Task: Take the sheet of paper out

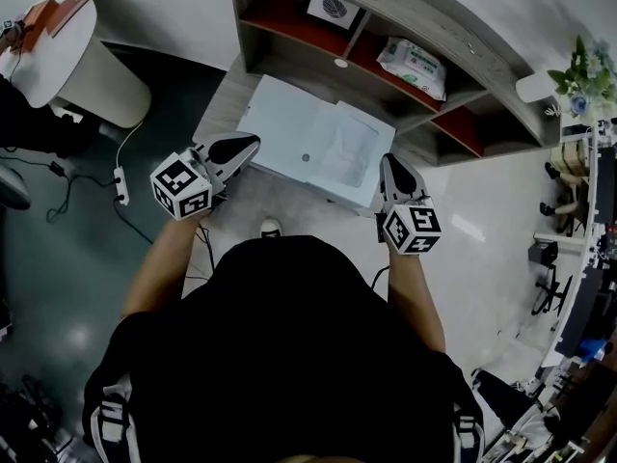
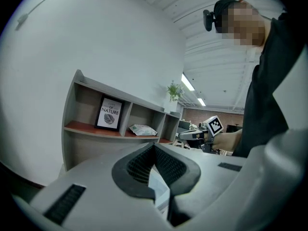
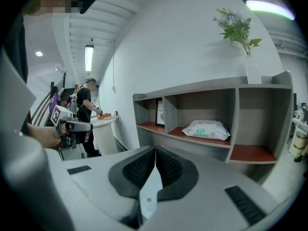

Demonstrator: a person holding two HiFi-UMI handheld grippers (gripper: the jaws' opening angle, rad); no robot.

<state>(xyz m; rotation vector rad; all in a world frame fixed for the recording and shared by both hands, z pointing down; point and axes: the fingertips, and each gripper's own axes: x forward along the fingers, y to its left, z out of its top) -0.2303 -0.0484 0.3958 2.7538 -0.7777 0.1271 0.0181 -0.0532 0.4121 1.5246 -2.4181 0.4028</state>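
you hold one flat white folder (image 1: 289,123) in the air between two grippers, its far edge close to the front edge of the grey shelf unit (image 3: 237,124). your left gripper (image 1: 251,145) is clenched on the folder's near left corner, and its pads (image 2: 139,163) pinch a pale sheet edge. your right gripper (image 1: 389,160) is clamped on the folder's right edge — a white tab with one small hole sits nipped between its pads (image 3: 171,167). one paler rectangle, the sheet of paper (image 1: 349,150) as far as i can tell, lies within the folder's right half.

pale floor (image 1: 482,230) lies open to your right. to your left stand one round white counter (image 1: 67,61) and one power strip (image 1: 121,183) on its cable.

on the red shelf board sit one pack of wipes (image 1: 413,68) and one framed print (image 1: 334,9); one plant (image 1: 581,70) stands on the top's right end. one other person (image 3: 88,112) works at the counter.
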